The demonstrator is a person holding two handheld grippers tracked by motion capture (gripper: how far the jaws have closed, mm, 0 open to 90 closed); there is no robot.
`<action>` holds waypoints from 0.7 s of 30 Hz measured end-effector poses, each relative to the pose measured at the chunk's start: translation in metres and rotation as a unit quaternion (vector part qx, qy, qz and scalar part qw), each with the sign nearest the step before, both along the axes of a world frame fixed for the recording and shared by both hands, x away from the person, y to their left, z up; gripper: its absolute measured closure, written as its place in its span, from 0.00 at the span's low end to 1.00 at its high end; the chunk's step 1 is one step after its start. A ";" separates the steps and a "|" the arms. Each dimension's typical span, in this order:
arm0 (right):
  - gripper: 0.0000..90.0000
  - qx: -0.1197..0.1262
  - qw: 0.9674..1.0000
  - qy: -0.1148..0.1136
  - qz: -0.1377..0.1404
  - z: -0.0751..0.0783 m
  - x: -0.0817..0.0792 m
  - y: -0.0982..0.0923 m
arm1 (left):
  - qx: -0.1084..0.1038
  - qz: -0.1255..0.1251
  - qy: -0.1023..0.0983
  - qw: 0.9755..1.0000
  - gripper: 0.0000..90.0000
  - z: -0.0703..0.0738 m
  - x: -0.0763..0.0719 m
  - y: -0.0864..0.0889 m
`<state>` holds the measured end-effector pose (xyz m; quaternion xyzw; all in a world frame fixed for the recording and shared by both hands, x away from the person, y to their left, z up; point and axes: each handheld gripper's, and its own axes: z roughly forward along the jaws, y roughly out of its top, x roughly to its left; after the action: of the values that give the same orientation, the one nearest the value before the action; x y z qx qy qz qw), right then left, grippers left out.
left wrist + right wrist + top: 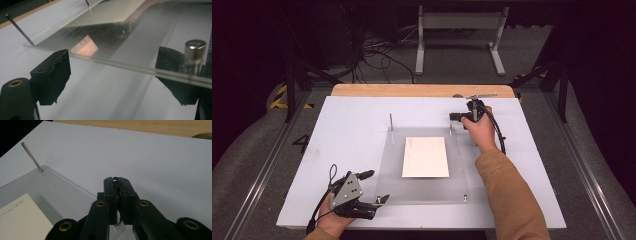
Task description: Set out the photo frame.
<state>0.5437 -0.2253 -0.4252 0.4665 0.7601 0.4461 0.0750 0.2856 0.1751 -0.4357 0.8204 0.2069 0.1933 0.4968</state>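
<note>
A clear acrylic plate lies on the white board with a cream card on its middle. My left gripper is open at the plate's near left corner. In the left gripper view the plate's edge runs between the wide-apart jaws of that gripper, with a short metal stud by the right jaw. My right gripper is shut on a thin metal pin at the plate's far right corner. Another pin stands upright at the far left corner.
A second short stud sits at the plate's near right corner. A wooden strip borders the board's far edge. Beyond the table, a white stand and cables lie on the dark floor. Metal rails run along both sides.
</note>
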 end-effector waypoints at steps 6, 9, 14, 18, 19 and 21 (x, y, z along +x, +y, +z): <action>0.95 0.001 1.000 0.002 -0.005 0.000 0.000 0.001 | -0.027 -0.006 -0.012 1.000 0.15 0.003 0.004 -0.005; 0.95 0.001 1.000 0.001 -0.006 0.000 0.000 0.001 | -0.025 0.007 -0.016 1.000 0.17 0.002 0.006 -0.006; 0.95 -0.005 1.000 -0.003 -0.006 0.001 -0.002 0.001 | -0.026 0.032 -0.038 0.998 0.29 0.003 0.006 -0.007; 0.95 0.000 1.000 -0.003 -0.011 0.000 -0.002 0.001 | -0.038 0.023 -0.045 0.998 0.34 0.006 0.008 -0.009; 0.95 0.003 1.000 -0.001 -0.015 0.000 -0.002 0.001 | -0.038 0.021 -0.048 0.998 0.36 0.006 0.008 -0.010; 0.95 0.004 1.000 -0.001 -0.016 -0.001 -0.002 0.001 | -0.032 0.015 -0.058 0.998 0.39 0.006 0.009 -0.015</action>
<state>0.5418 -0.2238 -0.4257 0.4783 0.7508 0.4484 0.0807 0.2945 0.1604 -0.4293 0.7882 0.1958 0.2415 0.5312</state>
